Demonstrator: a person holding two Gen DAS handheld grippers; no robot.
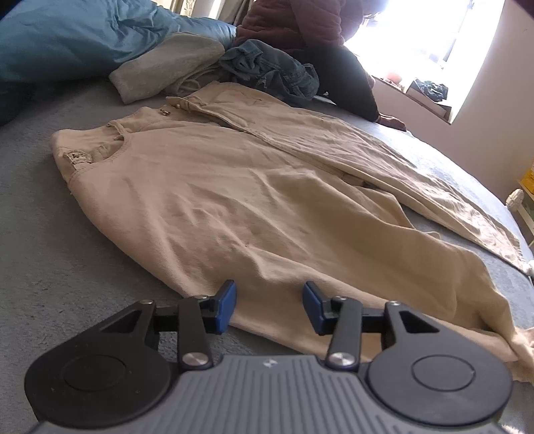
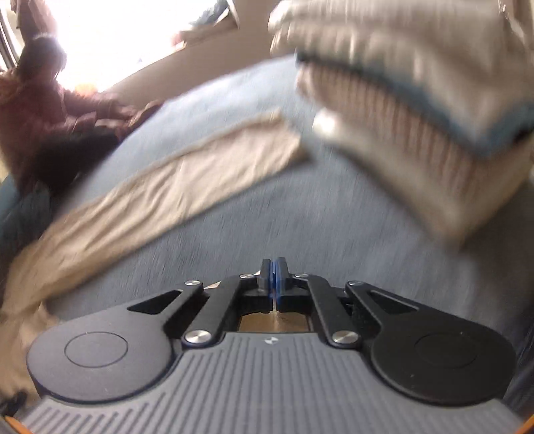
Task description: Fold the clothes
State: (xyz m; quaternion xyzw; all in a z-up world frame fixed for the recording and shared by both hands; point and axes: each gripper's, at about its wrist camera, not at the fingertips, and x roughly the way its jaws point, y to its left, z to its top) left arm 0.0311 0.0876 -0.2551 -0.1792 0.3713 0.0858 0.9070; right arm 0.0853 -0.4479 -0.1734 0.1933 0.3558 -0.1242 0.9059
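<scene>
Beige trousers (image 1: 233, 187) lie spread flat on the grey bed (image 1: 50, 267), waistband at the far left and legs running to the right. My left gripper (image 1: 269, 307) is open, its blue pads apart just over the trousers' near edge, with nothing pinched. In the blurred right wrist view one trouser leg (image 2: 167, 187) stretches across the bed cover (image 2: 300, 217) to the left of my right gripper (image 2: 273, 277). That gripper is shut, pads pressed together above bare cover, and I see no cloth between them.
A stack of folded clothes (image 2: 417, 117) stands at the upper right of the right wrist view. At the far side lie a blue pillow (image 1: 66, 43), a grey garment (image 1: 167, 63) and crumpled denim (image 1: 273, 70). A person in a maroon jacket (image 1: 300, 23) sits on the bed's far edge.
</scene>
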